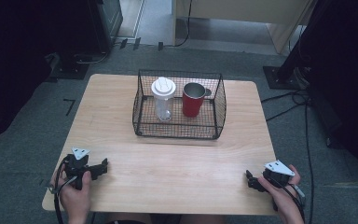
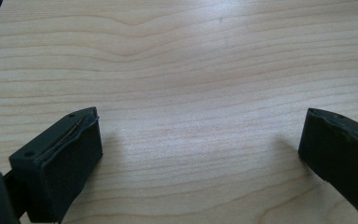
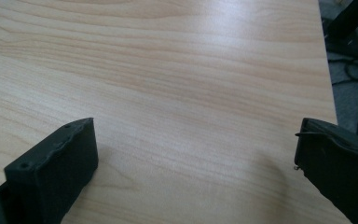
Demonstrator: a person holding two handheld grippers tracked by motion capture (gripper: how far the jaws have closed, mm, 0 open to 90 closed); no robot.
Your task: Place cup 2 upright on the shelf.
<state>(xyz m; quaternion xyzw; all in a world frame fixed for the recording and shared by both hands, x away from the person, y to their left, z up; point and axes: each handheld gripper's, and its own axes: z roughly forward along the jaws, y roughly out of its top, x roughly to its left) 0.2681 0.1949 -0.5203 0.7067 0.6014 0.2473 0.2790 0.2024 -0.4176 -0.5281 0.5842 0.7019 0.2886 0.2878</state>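
Observation:
A black wire basket stands on the far middle of the wooden table. Inside it are a clear bottle with a white lid on the left and a red cup with a metal rim on the right, both upright. My left gripper rests near the front left corner, held by a hand, open over bare wood. My right gripper sits near the front right corner, also hand-held, open with nothing between its jaws.
Grey carpet surrounds the table. Black cables run along the floor on the right, close to a dark stand base. In the right gripper view the table's right edge lies close by.

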